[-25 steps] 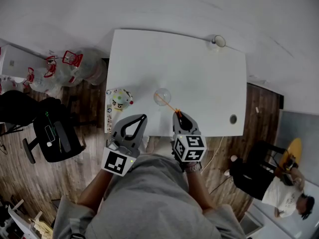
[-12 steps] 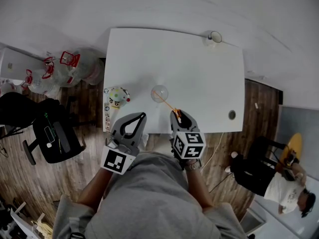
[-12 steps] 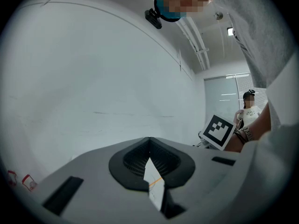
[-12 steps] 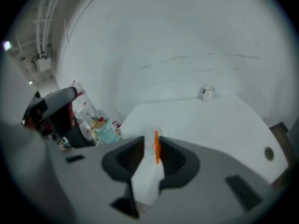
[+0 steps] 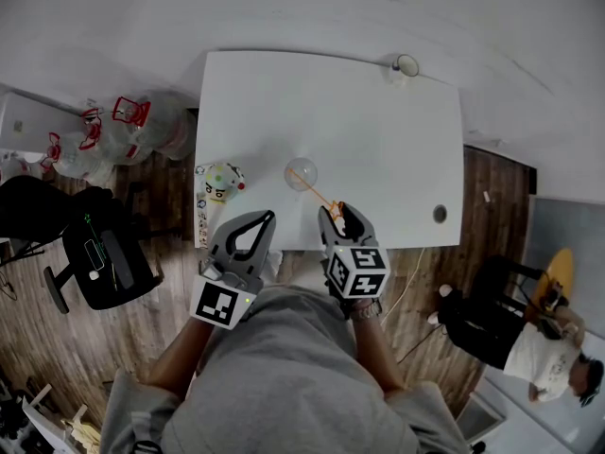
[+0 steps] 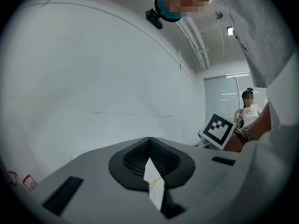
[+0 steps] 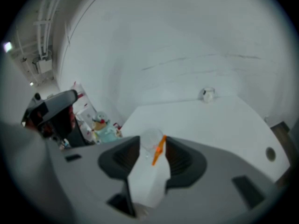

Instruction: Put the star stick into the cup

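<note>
A clear cup (image 5: 302, 173) stands near the front edge of the white table (image 5: 378, 130). The orange star stick (image 5: 321, 197) leans out of the cup toward my right gripper (image 5: 340, 218). That gripper's jaws are opening, and the stick's near end lies between them without being pinched. The right gripper view shows the cup (image 7: 150, 140) and the stick (image 7: 160, 149) in the gap, close to the right-hand jaw. My left gripper (image 5: 266, 218) hovers at the table's front edge, left of the cup, shut and empty, its tips (image 6: 149, 140) meeting.
A colourful round toy (image 5: 223, 182) sits at the table's left front corner. A small glass (image 5: 406, 65) stands at the far edge, and a cable hole (image 5: 440, 215) is at the right front. Bottles (image 5: 132, 130) and a black chair (image 5: 95, 253) are on the floor at left; a person (image 5: 534, 353) sits lower right.
My right gripper's jaws have spread apart and let go of the stick, which stays leaning in the cup. The left gripper has hardly moved.
</note>
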{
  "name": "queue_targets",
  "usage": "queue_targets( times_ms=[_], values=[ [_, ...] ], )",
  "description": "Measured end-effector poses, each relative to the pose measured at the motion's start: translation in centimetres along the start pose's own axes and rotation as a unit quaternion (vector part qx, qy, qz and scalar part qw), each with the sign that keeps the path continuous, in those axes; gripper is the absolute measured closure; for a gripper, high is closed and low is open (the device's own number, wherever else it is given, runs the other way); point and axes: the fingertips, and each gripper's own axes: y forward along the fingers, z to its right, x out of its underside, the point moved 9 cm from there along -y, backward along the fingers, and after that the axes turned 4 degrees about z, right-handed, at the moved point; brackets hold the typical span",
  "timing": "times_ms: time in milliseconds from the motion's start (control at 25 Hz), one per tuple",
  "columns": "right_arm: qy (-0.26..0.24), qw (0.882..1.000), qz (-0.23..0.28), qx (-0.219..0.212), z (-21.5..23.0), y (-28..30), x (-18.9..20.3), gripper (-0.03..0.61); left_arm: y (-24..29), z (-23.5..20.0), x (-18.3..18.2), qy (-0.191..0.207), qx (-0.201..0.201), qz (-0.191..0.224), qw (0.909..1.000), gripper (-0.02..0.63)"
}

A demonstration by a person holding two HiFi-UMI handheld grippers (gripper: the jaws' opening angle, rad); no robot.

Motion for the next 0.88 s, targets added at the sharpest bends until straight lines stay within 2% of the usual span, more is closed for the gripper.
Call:
queue_targets(
  times_ms=[240, 880],
  values=[
    [-0.006, 1.000, 0.008, 0.001, 0.1, -0.3, -0.4, 0.394, 0.1, 0.1, -0.1, -0.003, -0.002, 0.003, 1.0000, 0.584],
    [0.006, 0.998, 0.061, 0.030, 1.0, -3.8, -1.5, 0.394, 1.0, 2.0, -1.0, 0.004, 0.027, 0.022, 0.9994, 0.584]
  ],
)
